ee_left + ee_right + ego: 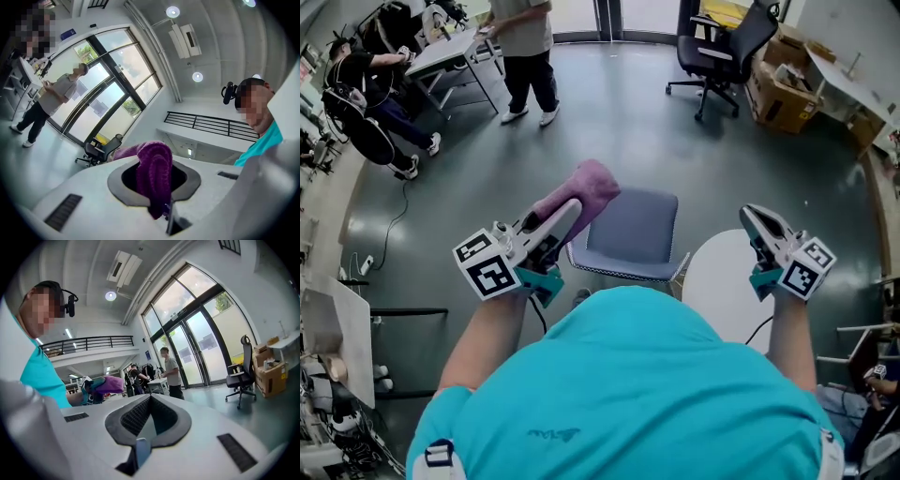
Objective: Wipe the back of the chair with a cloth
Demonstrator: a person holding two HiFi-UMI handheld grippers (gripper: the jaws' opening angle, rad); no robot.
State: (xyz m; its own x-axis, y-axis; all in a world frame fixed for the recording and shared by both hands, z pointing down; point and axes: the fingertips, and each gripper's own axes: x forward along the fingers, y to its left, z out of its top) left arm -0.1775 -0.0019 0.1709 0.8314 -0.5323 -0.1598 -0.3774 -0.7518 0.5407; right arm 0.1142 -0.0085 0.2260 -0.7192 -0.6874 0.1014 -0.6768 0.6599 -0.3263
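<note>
A purple cloth point(584, 190) is clamped in my left gripper point(571, 212), which is shut on it and tilted upward. It hangs just above the left edge of a blue-grey padded chair point(636, 228), which I see from above right in front of the person. In the left gripper view the cloth point(154, 174) fills the gap between the jaws. My right gripper point(751, 215) is raised to the right of the chair, shut and empty. Its own view shows the right gripper point(149, 412) closed on nothing, with the cloth point(107, 384) off to the left.
A white round table point(719, 281) stands under the right gripper. A black office chair point(719, 45) and cardboard boxes point(782, 89) are at the back right. One person point(528, 56) stands by a desk point(455, 49) at the back left, and another point(366, 103) sits beside it.
</note>
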